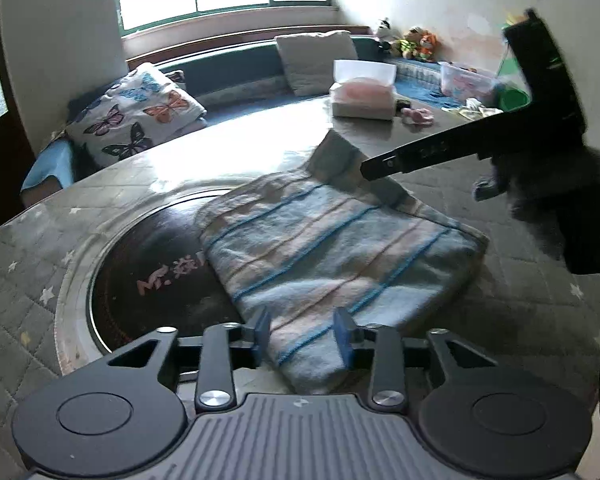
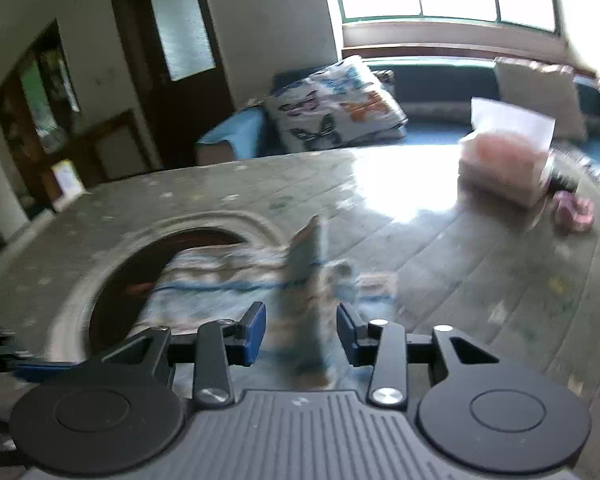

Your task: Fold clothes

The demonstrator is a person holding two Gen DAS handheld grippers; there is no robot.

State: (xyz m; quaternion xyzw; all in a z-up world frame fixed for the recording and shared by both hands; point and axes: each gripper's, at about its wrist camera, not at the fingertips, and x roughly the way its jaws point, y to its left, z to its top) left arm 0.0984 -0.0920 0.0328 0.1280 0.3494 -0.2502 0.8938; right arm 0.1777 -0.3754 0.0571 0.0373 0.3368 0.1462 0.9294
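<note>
The striped towel (image 1: 332, 252) lies folded on the table (image 1: 100, 192), partly over its dark round inset (image 1: 148, 264). At the towel's near edge, the left gripper (image 1: 303, 334) stands spread. At its far corner, the right gripper (image 2: 301, 332) is parted around a raised fold.

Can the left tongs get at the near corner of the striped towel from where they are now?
Probably yes. The left tongs stand open with the striped towel's near corner already between the blue pads, nothing on top of it. The right tongs are at the far corner, out of the way.
</note>
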